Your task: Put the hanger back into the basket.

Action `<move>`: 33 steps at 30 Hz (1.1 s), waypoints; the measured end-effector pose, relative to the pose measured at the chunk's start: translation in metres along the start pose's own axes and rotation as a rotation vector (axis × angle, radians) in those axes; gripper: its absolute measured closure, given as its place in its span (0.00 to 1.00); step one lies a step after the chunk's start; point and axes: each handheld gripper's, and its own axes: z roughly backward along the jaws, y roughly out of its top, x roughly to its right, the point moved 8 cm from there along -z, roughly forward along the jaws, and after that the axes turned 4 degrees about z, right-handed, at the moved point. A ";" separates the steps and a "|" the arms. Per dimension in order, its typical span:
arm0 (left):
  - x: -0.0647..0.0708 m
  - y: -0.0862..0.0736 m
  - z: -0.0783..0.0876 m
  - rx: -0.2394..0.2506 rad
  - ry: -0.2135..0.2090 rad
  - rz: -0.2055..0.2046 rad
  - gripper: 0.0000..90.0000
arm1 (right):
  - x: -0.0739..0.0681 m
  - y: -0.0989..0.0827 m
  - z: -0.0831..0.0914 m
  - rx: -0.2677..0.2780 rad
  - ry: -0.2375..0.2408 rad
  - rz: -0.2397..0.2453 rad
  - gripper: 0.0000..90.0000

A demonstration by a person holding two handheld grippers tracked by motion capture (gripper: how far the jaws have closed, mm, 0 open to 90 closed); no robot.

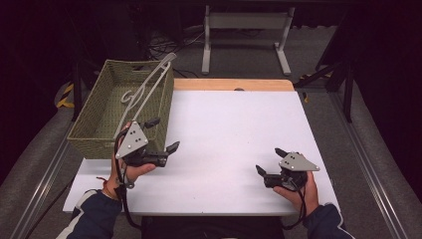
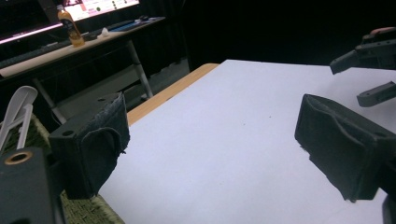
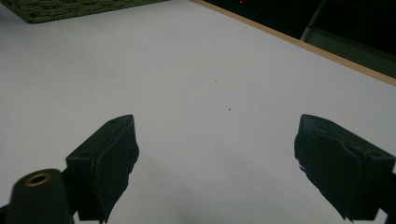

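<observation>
Two open grippers over a white table, with a hanger resting in a woven basket at the left.

From above, the green basket [image 1: 107, 107] sits at the table's [image 1: 229, 139] left edge, and the pale hanger [image 1: 144, 92] leans in it, its top poking over the far rim. The left gripper [image 1: 161, 135], just beside the basket's near corner, has its jaws spread wide and holds nothing. Its own view adds a desk with an orange bottle [image 2: 70, 25] beyond the table. The right gripper [image 1: 268, 162], well apart near the front edge, is likewise spread and empty; its view catches the basket's corner [image 3: 70, 9].
</observation>
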 end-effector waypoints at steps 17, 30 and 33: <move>0.032 -0.043 0.000 -0.073 -0.047 -0.008 0.08 | -0.015 0.005 0.001 0.011 0.005 0.031 0.15; 0.034 -0.090 0.011 -0.160 -0.040 0.025 0.08 | -0.020 0.004 0.001 0.004 0.007 0.058 0.14; 0.033 -0.095 0.019 -0.169 -0.031 0.031 0.08 | -0.018 0.003 0.001 0.005 0.005 0.059 0.14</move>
